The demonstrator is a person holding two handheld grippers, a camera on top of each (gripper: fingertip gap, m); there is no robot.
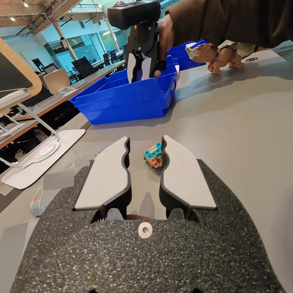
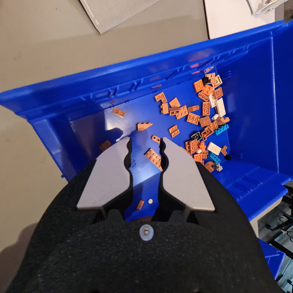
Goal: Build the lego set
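My left gripper (image 1: 145,139) is open and empty, low over the grey table (image 1: 222,126). A small teal, orange and black lego assembly (image 1: 153,156) stands on the table between its fingertips, close to the right finger. My right gripper (image 2: 145,140) is open and empty, pointing down into a blue bin (image 2: 158,66). It also shows in the left wrist view (image 1: 139,74), reaching into the bin (image 1: 126,101). A brown wedge plate (image 2: 153,158) lies on the bin floor between the right gripper's fingers. Several loose brown, orange, white and teal bricks (image 2: 204,114) lie to the right.
A built brown lego dinosaur (image 1: 217,55) stands at the far right of the table, behind a person's sleeve (image 1: 229,20). More blue bins (image 1: 187,53) stand behind. A white tablet stand (image 1: 42,157) and a paper sheet (image 2: 111,14) lie on the left. The gap from one gripper's tips to the other's is roughly 25 cm.
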